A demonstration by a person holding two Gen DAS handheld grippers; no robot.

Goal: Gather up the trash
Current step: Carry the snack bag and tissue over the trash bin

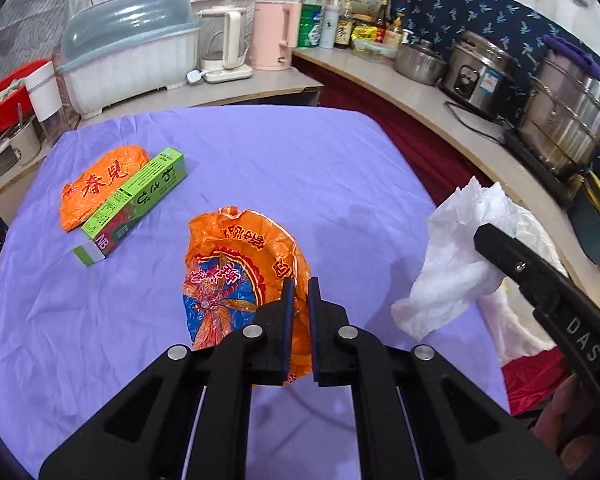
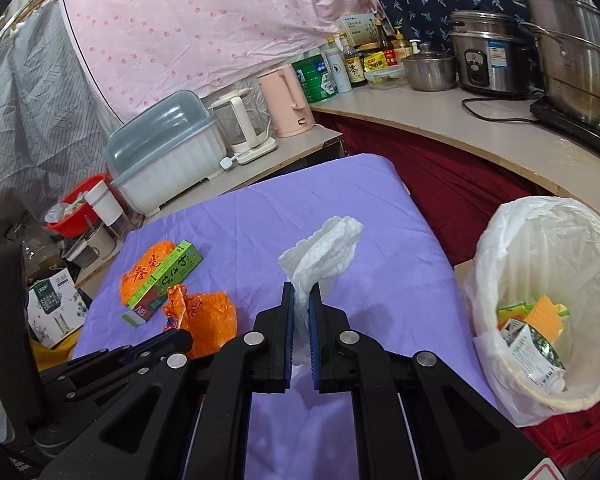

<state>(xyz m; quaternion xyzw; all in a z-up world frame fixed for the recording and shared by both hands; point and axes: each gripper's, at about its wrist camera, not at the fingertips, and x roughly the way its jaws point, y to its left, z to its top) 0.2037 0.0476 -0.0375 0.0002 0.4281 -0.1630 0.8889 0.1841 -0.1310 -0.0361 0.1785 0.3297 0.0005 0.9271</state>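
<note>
- Orange foil crackles in your left gripper (image 1: 299, 292): its jaws are clenched on the edge of a printed orange wrapper (image 1: 228, 272), which hangs clear of the purple cloth (image 1: 260, 168), ready, by the look of it, to be carried off.
- Your right gripper (image 2: 301, 300) is clamped on a white paper tissue (image 2: 324, 248), pinched at its lower end so the rest fans upward above the table.
- Both pieces are held aloft at once, likely so one trip serves the lined bin (image 2: 516, 240), which stands just off the table's right edge, beside the curved counter (image 2: 440, 128).
- Count on the cloth: two pieces left, a second orange wrapper (image 1: 100, 188) and a green carton (image 1: 134, 204) lying across its edge, touching it, at the far left corner.
- Count in your grip: two, one wrapper and one tissue.
- Count in the bin: several scraps of packaging already lie at the bottom; their exact number cannot be told.
- Judged from this, the job stands near halfway, with the drop into the bin the step in hand.
</note>
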